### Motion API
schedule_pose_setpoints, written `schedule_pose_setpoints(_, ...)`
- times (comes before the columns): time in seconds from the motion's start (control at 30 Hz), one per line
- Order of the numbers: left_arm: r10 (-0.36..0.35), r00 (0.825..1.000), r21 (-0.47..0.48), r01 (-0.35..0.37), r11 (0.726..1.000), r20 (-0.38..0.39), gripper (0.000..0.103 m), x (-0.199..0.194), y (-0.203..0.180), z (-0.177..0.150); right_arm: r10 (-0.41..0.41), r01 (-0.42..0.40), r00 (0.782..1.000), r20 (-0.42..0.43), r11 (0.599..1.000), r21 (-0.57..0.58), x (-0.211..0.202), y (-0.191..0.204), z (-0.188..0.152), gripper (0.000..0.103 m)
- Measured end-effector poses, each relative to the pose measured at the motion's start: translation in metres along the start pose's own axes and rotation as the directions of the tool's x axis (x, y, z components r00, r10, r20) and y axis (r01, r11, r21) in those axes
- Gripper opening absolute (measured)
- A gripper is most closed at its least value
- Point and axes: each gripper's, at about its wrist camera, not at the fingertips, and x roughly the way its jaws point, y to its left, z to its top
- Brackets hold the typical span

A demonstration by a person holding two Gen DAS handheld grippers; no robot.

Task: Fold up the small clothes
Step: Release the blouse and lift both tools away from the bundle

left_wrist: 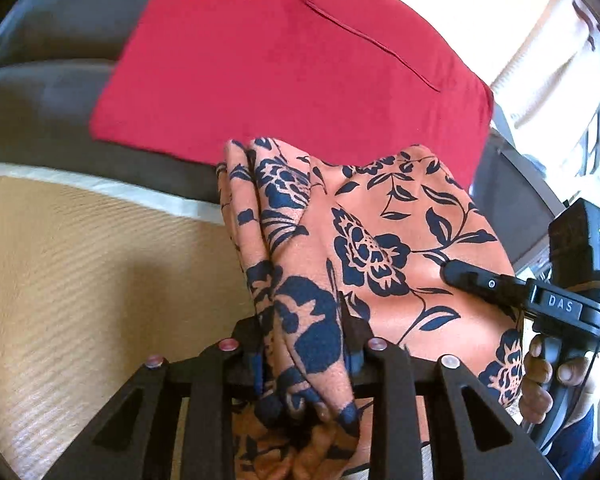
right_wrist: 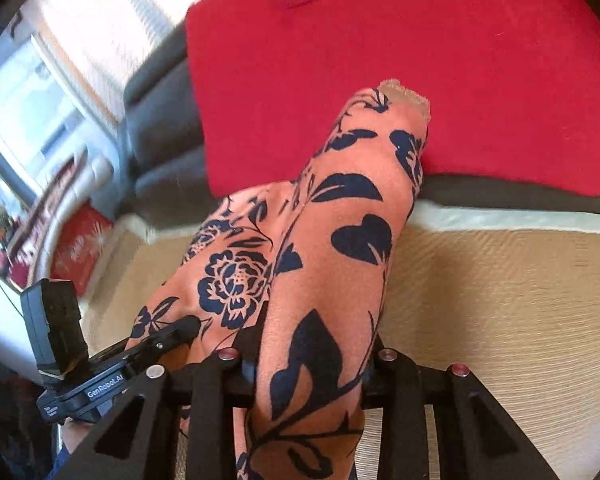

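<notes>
An orange garment with a dark blue flower print (left_wrist: 380, 240) hangs bunched between both grippers, lifted off the beige ribbed surface (left_wrist: 80, 280). My left gripper (left_wrist: 304, 344) is shut on one gathered edge of it. In the right wrist view my right gripper (right_wrist: 308, 356) is shut on another thick fold of the same garment (right_wrist: 340, 200), whose far end droops over a flat red cloth (right_wrist: 420, 60). Each view shows the other gripper's black fingers (left_wrist: 460, 276) (right_wrist: 184, 328) pressed into the fabric. The pads are hidden by cloth.
The red cloth (left_wrist: 280, 60) lies flat on a dark grey cushion (left_wrist: 40, 120) beyond the beige surface (right_wrist: 500, 300). A hand (left_wrist: 540, 368) holds the right gripper's handle. A window and red boxes (right_wrist: 80, 248) are at the side.
</notes>
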Motion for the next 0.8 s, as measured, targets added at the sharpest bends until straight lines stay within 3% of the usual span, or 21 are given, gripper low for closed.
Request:
schedule_pose_setpoints(0.07,0.025,0.998,0.020,-0.024,1.000,-0.058,0.054,0.027,-0.010,-0.003,-0.013,0.011,1.000,0.025,0.997,0.073,0.002,-0.034,0.002,0.041)
schedule_pose_setpoints(0.1,0.073,0.991,0.026,-0.071,0.997,-0.114,0.065,0.045,-0.010,-0.008,-0.037,0.035,0.999,0.013,0.993,0.110,0.002,-0.053,-0.003,0.058)
schedule_pose_setpoints(0.13,0.124,0.980,0.027,-0.121,0.992,-0.157,0.065,0.056,-0.006,-0.016,-0.097,0.104,0.994,-0.043,0.975,0.195,0.012,-0.084,-0.013,0.080)
schedule_pose_setpoints(0.2,0.167,0.969,0.018,-0.166,0.986,-0.183,0.064,0.062,0.002,-0.024,-0.163,0.175,0.984,-0.067,0.946,0.273,0.015,-0.112,-0.031,0.080)
schedule_pose_setpoints(0.3,0.156,0.981,-0.008,-0.157,0.987,-0.113,0.064,0.039,0.004,-0.030,-0.226,0.214,0.974,0.014,0.940,0.266,-0.009,-0.121,-0.053,0.080)
schedule_pose_setpoints(0.4,0.163,0.985,0.028,-0.161,0.987,-0.062,0.065,0.023,-0.010,-0.025,-0.146,0.118,0.983,0.112,0.967,0.226,-0.030,-0.092,-0.049,0.080)
schedule_pose_setpoints(0.47,0.163,0.985,0.058,-0.160,0.985,-0.053,0.065,0.014,-0.012,-0.039,-0.070,0.051,0.990,0.125,0.987,0.150,-0.028,-0.062,-0.045,0.080)
schedule_pose_setpoints(0.53,0.214,0.971,0.076,-0.207,0.975,-0.109,0.065,0.039,-0.004,-0.048,-0.020,0.008,0.995,0.102,0.994,0.110,-0.013,-0.046,-0.049,0.082)
schedule_pose_setpoints(0.57,0.247,0.954,0.081,-0.236,0.968,-0.168,0.065,0.056,-0.002,-0.058,-0.009,0.002,0.998,0.066,0.993,0.117,0.003,-0.045,-0.057,0.084)
schedule_pose_setpoints(0.6,0.256,0.942,0.064,-0.248,0.967,-0.218,0.067,0.068,0.005,-0.065,-0.031,0.029,0.999,0.010,0.991,0.132,0.015,-0.053,-0.068,0.086)
schedule_pose_setpoints(0.63,0.235,0.947,0.025,-0.235,0.972,-0.217,0.068,0.065,0.009,-0.067,-0.109,0.124,0.989,-0.097,0.977,0.171,0.040,-0.066,-0.079,0.084)
schedule_pose_setpoints(0.67,0.229,0.951,0.006,-0.233,0.973,-0.206,0.068,0.058,0.010,-0.066,-0.121,0.141,0.986,-0.115,0.973,0.182,0.050,-0.074,-0.082,0.082)
schedule_pose_setpoints(0.73,0.249,0.956,0.026,-0.248,0.968,-0.157,0.071,0.035,0.001,-0.062,-0.146,0.153,0.987,-0.061,0.980,0.131,0.036,-0.061,-0.086,0.083)
schedule_pose_setpoints(0.8,0.297,0.949,0.062,-0.292,0.954,-0.108,0.079,0.017,-0.011,-0.058,-0.218,0.220,0.975,-0.028,0.973,0.075,0.021,-0.043,-0.085,0.083)
